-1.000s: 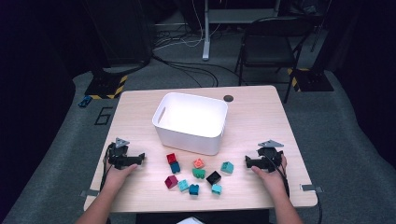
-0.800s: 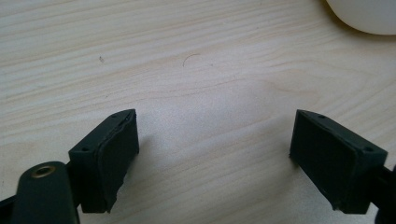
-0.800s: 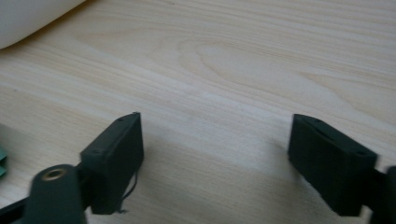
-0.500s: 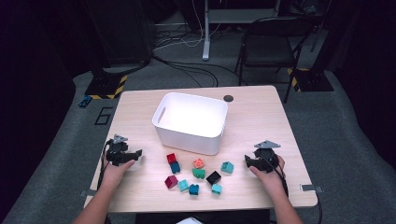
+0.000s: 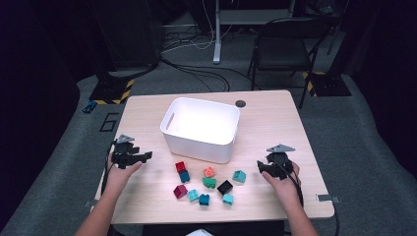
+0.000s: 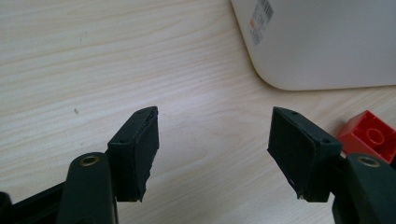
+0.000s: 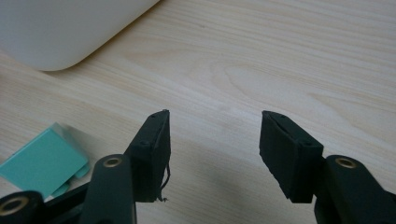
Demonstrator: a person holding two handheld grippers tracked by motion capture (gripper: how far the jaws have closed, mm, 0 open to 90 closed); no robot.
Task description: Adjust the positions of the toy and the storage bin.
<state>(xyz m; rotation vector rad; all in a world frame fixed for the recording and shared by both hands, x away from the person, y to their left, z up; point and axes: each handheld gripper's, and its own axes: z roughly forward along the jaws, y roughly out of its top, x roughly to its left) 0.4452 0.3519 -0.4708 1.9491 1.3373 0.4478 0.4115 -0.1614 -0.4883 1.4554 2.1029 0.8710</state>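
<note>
Flanking nine toy bricks (image 5: 208, 183), two grippers, one white bin (image 5: 201, 129).

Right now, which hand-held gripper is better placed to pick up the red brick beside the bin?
Left. The left hand-held gripper stands open with the red brick just beside one jaw; the right hand-held gripper faces a teal brick instead.

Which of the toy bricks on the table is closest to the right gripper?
The light teal brick at the right edge of the cluster. It lies closest to the right gripper, farther right than the black brick and the orange brick, and shows beside that gripper's jaws.
</note>
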